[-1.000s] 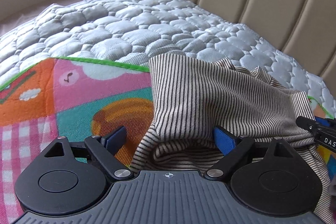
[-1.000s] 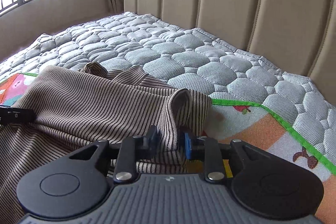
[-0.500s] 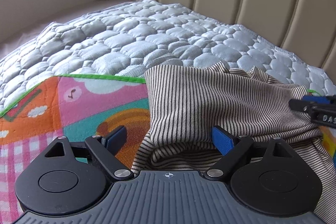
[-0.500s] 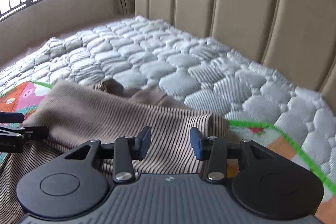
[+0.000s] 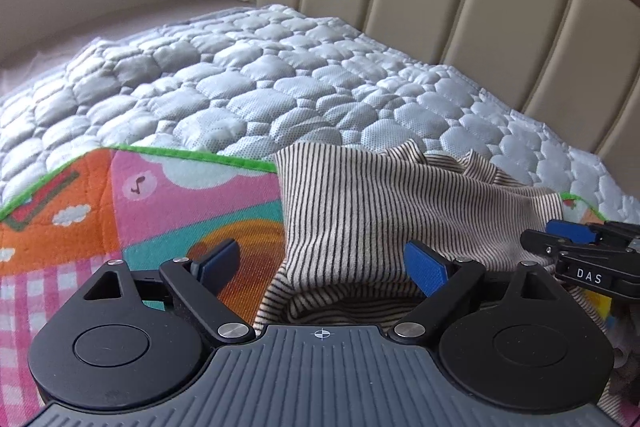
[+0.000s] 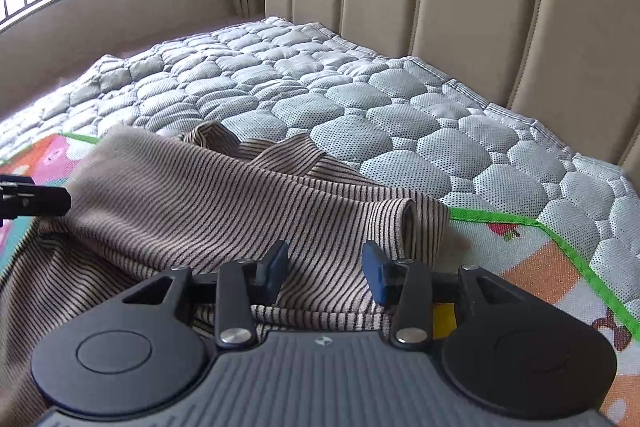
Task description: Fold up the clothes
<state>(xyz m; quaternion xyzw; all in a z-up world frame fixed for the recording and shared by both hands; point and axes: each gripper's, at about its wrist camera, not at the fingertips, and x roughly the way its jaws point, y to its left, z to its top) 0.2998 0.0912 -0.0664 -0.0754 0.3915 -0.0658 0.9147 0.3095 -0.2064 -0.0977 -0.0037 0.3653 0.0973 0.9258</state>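
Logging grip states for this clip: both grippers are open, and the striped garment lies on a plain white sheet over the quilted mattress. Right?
Not quite. The striped garment lies on a colourful cartoon-print mat with a green edge, not a plain white sheet, as the left wrist view shows. The left gripper and the right gripper are open above the quilted mattress.

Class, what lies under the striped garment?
The striped garment lies on a colourful play mat, its far edge on the quilted mattress. What is beneath its folds is covered.
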